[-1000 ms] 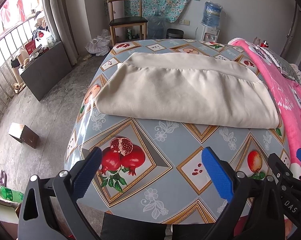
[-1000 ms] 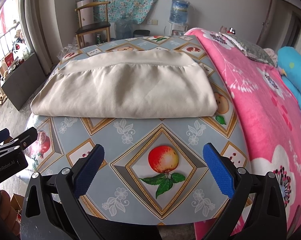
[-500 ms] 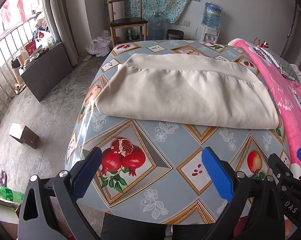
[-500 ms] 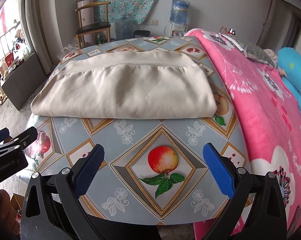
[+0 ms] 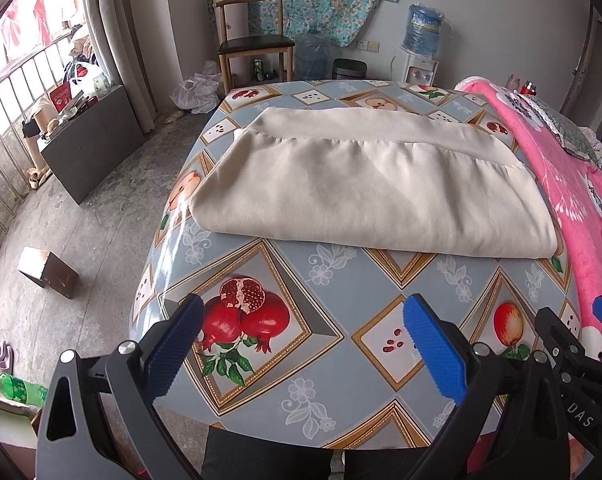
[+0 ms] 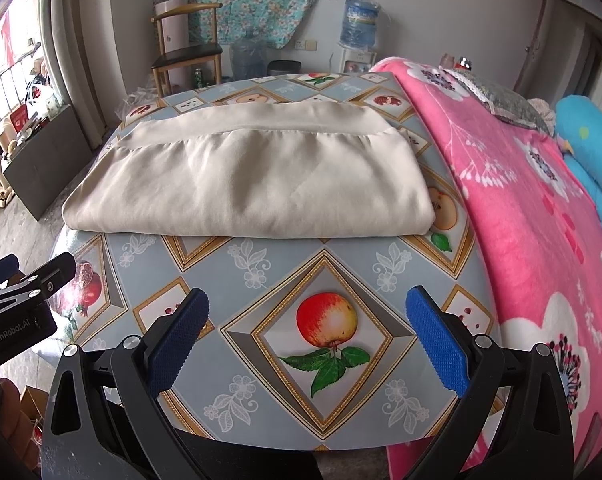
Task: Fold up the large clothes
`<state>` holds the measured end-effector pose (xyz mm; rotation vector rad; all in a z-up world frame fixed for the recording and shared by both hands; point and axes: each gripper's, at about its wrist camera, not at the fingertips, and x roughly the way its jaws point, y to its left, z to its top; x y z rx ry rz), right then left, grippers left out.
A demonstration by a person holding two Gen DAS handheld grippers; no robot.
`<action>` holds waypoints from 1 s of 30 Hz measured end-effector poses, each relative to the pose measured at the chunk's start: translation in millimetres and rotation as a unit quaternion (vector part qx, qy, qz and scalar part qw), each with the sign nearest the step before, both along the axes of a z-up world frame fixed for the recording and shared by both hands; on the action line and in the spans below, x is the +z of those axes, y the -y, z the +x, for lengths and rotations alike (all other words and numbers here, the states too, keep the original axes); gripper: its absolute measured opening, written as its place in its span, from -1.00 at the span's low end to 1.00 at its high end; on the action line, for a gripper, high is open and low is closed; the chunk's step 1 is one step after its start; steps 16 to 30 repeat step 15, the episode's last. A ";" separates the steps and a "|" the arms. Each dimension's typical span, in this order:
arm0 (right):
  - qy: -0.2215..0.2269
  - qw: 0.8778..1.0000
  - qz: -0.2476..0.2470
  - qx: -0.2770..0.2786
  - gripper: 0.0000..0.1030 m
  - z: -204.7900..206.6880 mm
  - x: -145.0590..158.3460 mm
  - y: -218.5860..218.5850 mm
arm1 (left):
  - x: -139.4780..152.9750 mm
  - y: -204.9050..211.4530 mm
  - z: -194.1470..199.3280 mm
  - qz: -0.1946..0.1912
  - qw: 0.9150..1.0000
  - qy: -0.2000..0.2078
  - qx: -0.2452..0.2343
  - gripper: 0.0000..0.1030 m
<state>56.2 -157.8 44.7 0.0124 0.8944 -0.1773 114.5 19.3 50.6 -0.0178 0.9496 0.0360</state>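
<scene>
A cream garment (image 5: 365, 184) lies folded flat across the far half of the table (image 5: 333, 292), which has a grey fruit-print cover. It also shows in the right wrist view (image 6: 253, 184). My left gripper (image 5: 301, 344) is open and empty, hovering over the table's near edge, short of the garment. My right gripper (image 6: 307, 340) is open and empty, also over the near edge, to the right of the left one. The right gripper's tip shows in the left wrist view (image 5: 569, 344); the left gripper's tip shows in the right wrist view (image 6: 29, 280).
A bed with a pink flowered blanket (image 6: 541, 200) butts against the table's right side. A wooden chair (image 5: 253, 48), a water dispenser (image 5: 421, 48) and a bin (image 5: 349, 70) stand beyond the far edge. A dark low cabinet (image 5: 85, 140) and a small box (image 5: 47, 272) are on the floor left.
</scene>
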 end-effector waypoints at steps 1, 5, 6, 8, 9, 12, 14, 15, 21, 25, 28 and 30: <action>0.000 1.000 0.000 0.000 0.86 0.4 0.2 0.1 | 0.0 0.1 0.0 0.000 1.000 0.000 0.000 0.90; 0.000 1.000 0.000 0.000 0.86 0.3 0.1 0.4 | 0.3 0.6 -0.1 0.000 1.000 0.000 -0.001 0.90; 0.000 1.000 0.000 0.000 0.86 -0.4 0.0 0.4 | 0.3 0.7 -0.1 -0.001 1.000 -0.001 -0.001 0.90; 0.000 1.000 0.000 0.000 0.86 0.5 0.2 0.4 | 0.2 0.7 0.0 0.000 1.000 -0.001 0.000 0.90; 0.000 1.000 0.000 0.000 0.86 -0.3 0.0 0.3 | 0.2 0.8 0.0 0.000 1.000 -0.001 0.000 0.90; -0.001 1.000 0.000 0.000 0.86 -0.3 0.1 0.5 | 0.1 1.1 0.1 -0.001 1.000 -0.002 0.000 0.90; -0.001 1.000 0.000 0.000 0.86 0.0 0.1 0.6 | -0.1 2.2 0.4 -0.001 1.000 -0.002 0.001 0.90; -0.001 1.000 0.000 0.000 0.86 -0.3 0.1 0.6 | 0.0 2.5 0.4 -0.001 1.000 -0.003 0.001 0.90; -0.001 1.000 0.000 0.000 0.86 -0.3 0.1 0.6 | 0.0 2.5 0.4 -0.001 1.000 -0.003 0.001 0.90; -0.001 1.000 0.000 0.000 0.86 -0.3 0.1 0.6 | 0.0 2.5 0.4 -0.001 1.000 -0.003 0.001 0.90; -0.001 1.000 0.000 0.000 0.86 -0.3 0.1 0.6 | 0.0 2.5 0.4 -0.001 1.000 -0.003 0.001 0.90; -0.001 1.000 0.000 0.000 0.86 -0.3 0.1 0.6 | 0.0 2.5 0.4 -0.001 1.000 -0.003 0.001 0.90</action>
